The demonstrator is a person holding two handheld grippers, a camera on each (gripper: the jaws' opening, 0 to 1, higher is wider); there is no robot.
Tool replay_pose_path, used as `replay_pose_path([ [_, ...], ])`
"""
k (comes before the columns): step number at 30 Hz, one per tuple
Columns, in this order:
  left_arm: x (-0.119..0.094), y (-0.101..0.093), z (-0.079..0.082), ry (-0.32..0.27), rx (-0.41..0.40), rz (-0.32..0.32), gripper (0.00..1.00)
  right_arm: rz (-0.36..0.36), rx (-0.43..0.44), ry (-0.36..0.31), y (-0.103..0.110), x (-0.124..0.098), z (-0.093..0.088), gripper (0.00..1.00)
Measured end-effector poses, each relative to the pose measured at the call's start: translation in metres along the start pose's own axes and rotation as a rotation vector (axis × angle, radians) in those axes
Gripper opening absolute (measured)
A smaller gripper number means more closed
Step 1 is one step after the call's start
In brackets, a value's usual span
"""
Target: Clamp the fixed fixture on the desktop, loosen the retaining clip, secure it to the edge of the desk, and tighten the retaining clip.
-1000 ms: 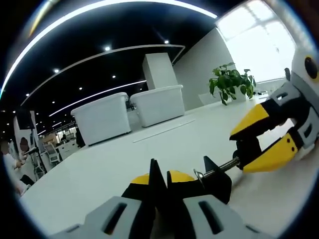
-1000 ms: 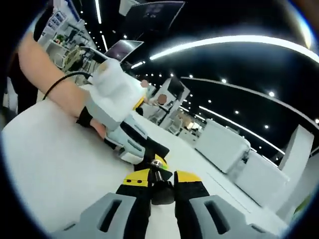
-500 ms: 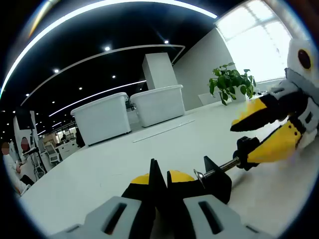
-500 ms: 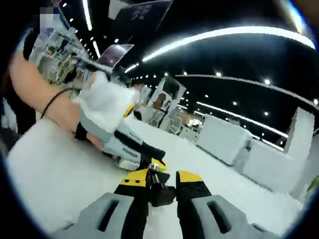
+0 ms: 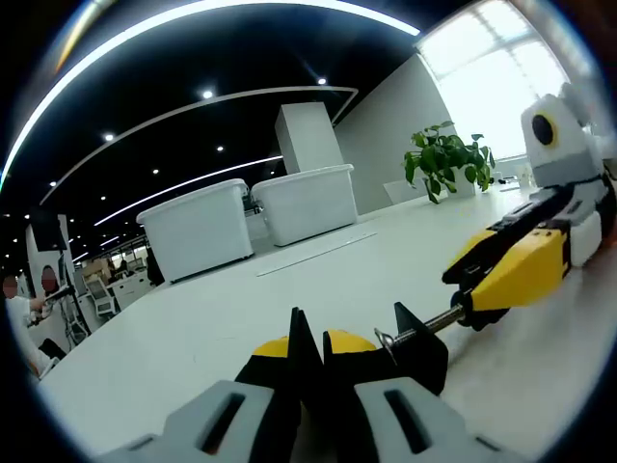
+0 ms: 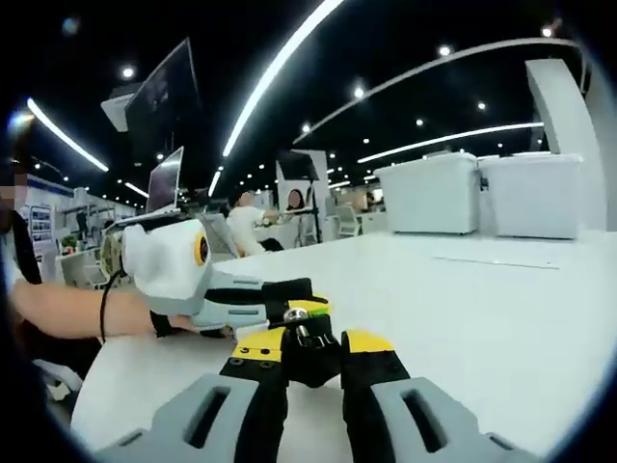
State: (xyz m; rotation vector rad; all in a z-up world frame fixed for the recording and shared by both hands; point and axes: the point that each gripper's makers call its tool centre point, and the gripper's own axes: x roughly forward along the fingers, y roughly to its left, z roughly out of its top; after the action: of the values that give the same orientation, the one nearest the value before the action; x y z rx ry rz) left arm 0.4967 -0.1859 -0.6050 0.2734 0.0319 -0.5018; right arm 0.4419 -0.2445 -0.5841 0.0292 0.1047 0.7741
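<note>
Fixture (image 5: 419, 340) body largely hidden behind left gripper (image 5: 310, 349) jaws; only black tips and screw shown. Knob end (image 6: 307, 345) masked between right gripper (image 6: 313, 352) jaws. Distant seated people (image 6: 253, 210) too small to be made out.

My right gripper (image 6: 308, 349) grips the black knob (image 6: 310, 349) on the desk (image 6: 501, 318); my left gripper (image 6: 253, 301) lies just behind.

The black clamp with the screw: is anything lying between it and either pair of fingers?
Nothing visible does. The left gripper is shut on the black clamp, and the right gripper is shut on the knob at the outer end of its screw. The white desk around them is bare.
</note>
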Motion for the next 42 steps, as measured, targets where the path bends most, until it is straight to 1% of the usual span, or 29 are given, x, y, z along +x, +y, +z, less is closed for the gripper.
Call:
replay_pose_path([
  [1, 0.000, 0.000, 0.000, 0.000, 0.000, 0.000, 0.09, 0.002, 0.000, -0.002, 0.000, 0.000, 0.000, 0.20],
  [4, 0.000, 0.000, 0.000, 0.001, -0.002, 0.000, 0.09, 0.003, -0.042, -0.006, 0.003, 0.000, 0.000, 0.20],
  [9, 0.000, 0.001, 0.000, 0.001, -0.002, 0.002, 0.09, -0.003, -0.209, -0.022, 0.008, 0.000, 0.001, 0.20],
  [11, 0.000, 0.001, 0.000, 0.001, -0.001, 0.003, 0.09, -0.010, -0.256, -0.023, 0.008, 0.001, 0.001, 0.20],
  [17, 0.000, 0.002, 0.000, 0.001, 0.000, 0.006, 0.09, -0.019, -0.322, -0.021, 0.010, 0.001, 0.001, 0.20],
  [21, 0.000, 0.002, 0.000, 0.002, 0.001, 0.007, 0.09, -0.023, -0.368, -0.019, 0.008, 0.003, 0.001, 0.20],
  [25, 0.000, 0.003, -0.001, 0.003, -0.001, 0.010, 0.09, -0.036, -0.452, -0.013, 0.008, 0.004, 0.002, 0.21],
  [28, 0.000, 0.003, -0.001, 0.003, -0.001, 0.013, 0.09, -0.056, -0.558, 0.000, 0.010, 0.005, 0.001, 0.21],
  [31, 0.000, 0.003, -0.001, 0.003, -0.001, 0.014, 0.09, -0.061, -0.599, 0.006, 0.012, 0.006, 0.000, 0.21],
  [35, 0.000, 0.003, -0.001, 0.003, -0.001, 0.014, 0.09, -0.074, -0.700, 0.020, 0.014, 0.006, 0.000, 0.21],
  [37, 0.000, 0.003, -0.001, 0.004, -0.001, 0.014, 0.09, -0.076, -0.726, 0.024, 0.015, 0.006, -0.001, 0.21],
  [38, 0.000, 0.003, -0.001, 0.003, -0.001, 0.014, 0.09, -0.079, -0.753, 0.029, 0.015, 0.006, -0.001, 0.21],
  [42, 0.000, 0.003, -0.001, 0.004, -0.002, 0.014, 0.09, -0.091, -0.804, 0.041, 0.017, 0.007, -0.002, 0.21],
])
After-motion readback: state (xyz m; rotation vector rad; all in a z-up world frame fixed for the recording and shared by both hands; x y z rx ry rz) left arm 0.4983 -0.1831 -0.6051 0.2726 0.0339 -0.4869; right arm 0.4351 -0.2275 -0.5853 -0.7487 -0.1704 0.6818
